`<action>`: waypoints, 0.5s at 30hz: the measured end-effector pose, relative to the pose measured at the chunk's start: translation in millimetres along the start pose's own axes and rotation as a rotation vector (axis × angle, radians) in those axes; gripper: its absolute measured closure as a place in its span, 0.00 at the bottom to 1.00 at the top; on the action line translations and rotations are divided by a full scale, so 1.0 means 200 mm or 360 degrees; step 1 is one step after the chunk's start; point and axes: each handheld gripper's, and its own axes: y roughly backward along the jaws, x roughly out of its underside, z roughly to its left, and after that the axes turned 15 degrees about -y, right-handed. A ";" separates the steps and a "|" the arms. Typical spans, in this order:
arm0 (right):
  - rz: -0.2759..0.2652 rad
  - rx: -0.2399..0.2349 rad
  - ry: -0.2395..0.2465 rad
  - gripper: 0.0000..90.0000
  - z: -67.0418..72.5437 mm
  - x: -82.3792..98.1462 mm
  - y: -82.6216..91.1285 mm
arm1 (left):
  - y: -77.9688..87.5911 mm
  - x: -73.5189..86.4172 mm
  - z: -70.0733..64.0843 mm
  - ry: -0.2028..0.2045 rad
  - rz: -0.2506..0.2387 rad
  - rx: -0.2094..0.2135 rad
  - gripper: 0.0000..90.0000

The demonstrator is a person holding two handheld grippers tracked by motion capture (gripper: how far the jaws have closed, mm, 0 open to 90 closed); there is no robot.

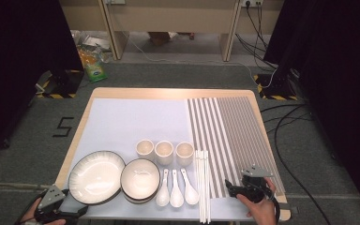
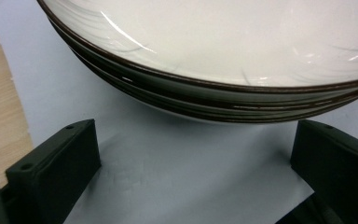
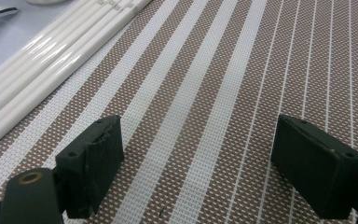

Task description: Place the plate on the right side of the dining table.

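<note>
the left claw (image 1: 77,212) sits at the near left corner of the desk (image 1: 168,92), its jaws spread apart with nothing between them, pointing at the stack of large dark-rimmed plates (image 1: 96,176). in the left gripper view the stacked plates (image 2: 223,51) fill the upper part, several dark rims lying one under another, and the top plate holds nothing. the jaws stand just short of the lowest rim, not touching it, over the pale blue mat (image 2: 177,177).

the right claw (image 1: 231,189) rests low over the brown and white striped placemat (image 1: 243,136) at the near right, jaws wide apart and empty. in the right gripper view the striped placemat (image 3: 223,93) lies under both jaws, and the white chopsticks (image 3: 51,60) run along its left edge, well clear of the jaws.

just right of the plates stands a stack of smaller bowls (image 1: 140,179), the top one empty. behind them three small cups (image 1: 164,152) stand upright in a row, all empty as far as can be seen. three white soup spoons (image 1: 176,190) lie side by side in front of the cups, bowls toward the person, and the chopsticks (image 1: 202,185) lie between the spoons and the placemat.
</note>
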 end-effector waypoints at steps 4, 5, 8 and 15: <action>0.0000 -0.0001 0.0002 0.18 0.00 0.00 0.00 | 0.00 0.00 0.00 -0.0001 -0.0001 -0.0005 0.00; 0.0000 -0.0001 0.0001 0.18 0.00 0.00 0.00 | 0.00 0.00 0.00 0.0001 -0.0001 -0.0005 0.00; 0.0000 -0.0001 0.0002 0.18 0.00 0.00 0.00 | 0.00 0.00 0.00 0.0001 -0.0002 -0.0005 0.00; -0.0001 -0.0002 0.0001 0.19 0.00 0.00 0.00 | 0.03 0.01 0.00 -0.0003 -0.0001 0.0017 0.04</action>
